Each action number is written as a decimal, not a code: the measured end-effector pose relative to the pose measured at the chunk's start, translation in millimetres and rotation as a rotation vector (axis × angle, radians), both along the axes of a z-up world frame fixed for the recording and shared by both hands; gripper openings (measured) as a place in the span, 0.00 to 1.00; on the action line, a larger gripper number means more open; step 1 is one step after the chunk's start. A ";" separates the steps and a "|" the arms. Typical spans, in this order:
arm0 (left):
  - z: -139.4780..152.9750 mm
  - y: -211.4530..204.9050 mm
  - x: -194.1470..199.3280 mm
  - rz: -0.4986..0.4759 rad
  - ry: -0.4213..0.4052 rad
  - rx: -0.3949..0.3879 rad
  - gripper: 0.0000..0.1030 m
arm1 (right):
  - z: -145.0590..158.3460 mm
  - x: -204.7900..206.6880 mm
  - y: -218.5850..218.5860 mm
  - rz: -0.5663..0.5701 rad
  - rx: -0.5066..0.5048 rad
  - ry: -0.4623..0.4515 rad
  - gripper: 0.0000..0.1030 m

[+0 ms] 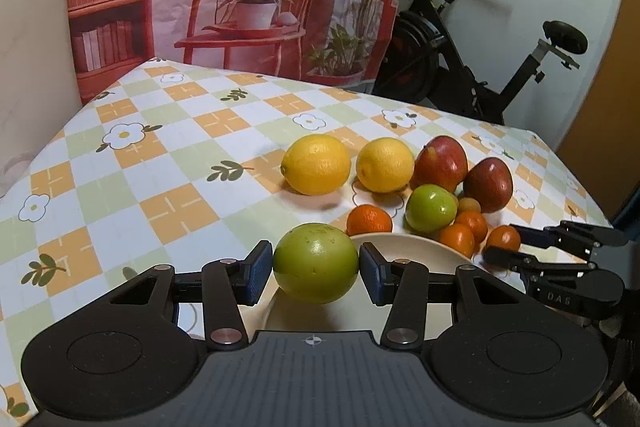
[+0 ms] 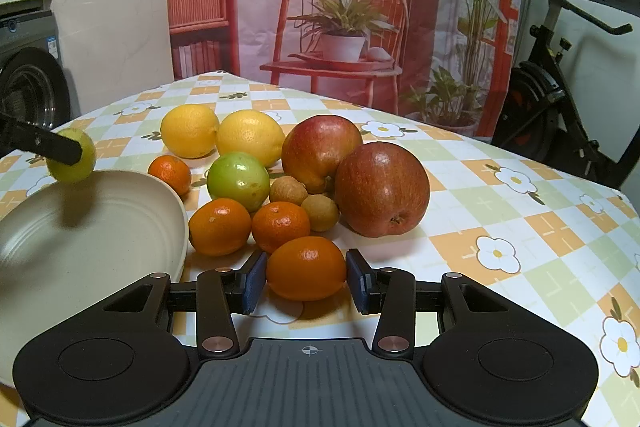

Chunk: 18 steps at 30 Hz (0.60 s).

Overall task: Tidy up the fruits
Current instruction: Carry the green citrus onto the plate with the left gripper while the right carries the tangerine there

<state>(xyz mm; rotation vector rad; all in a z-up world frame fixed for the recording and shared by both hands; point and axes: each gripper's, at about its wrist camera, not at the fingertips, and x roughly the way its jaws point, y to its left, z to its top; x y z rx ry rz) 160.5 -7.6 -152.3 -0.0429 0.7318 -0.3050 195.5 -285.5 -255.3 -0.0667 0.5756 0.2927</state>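
Note:
My left gripper [image 1: 316,267] is shut on a green round fruit [image 1: 316,261] and holds it in the air over the rim of a cream plate [image 1: 404,247]. The right wrist view shows that fruit [image 2: 80,163] hanging above the plate [image 2: 100,227]. My right gripper [image 2: 306,279] is shut on an orange tangerine [image 2: 306,267] that rests on the tablecloth to the right of the plate. Behind it lie two more tangerines [image 2: 219,226], two small brown fruits [image 2: 288,190], a second green fruit [image 2: 238,181], two red apples [image 2: 382,187] and two lemons [image 2: 190,131].
A fourth tangerine [image 2: 170,173] sits against the plate's far rim. The checked tablecloth [image 2: 520,227] stretches bare to the right. An exercise bike [image 1: 460,59] stands beyond the table's far right edge, a washing machine [image 2: 28,83] to the left, and a printed backdrop [image 2: 340,7] behind.

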 end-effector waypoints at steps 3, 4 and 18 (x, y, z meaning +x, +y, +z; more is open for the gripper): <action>0.3 -1.6 0.3 -0.019 0.004 -0.004 0.49 | 1.0 -1.5 -1.4 -0.003 0.001 -0.006 0.38; -0.6 -2.3 -0.1 -0.029 0.006 -0.002 0.49 | 1.6 -2.2 -2.1 -0.005 0.002 -0.010 0.38; -14.4 -2.2 -7.7 -0.106 0.051 0.039 0.49 | 9.3 -16.1 5.5 -0.003 0.017 -0.048 0.38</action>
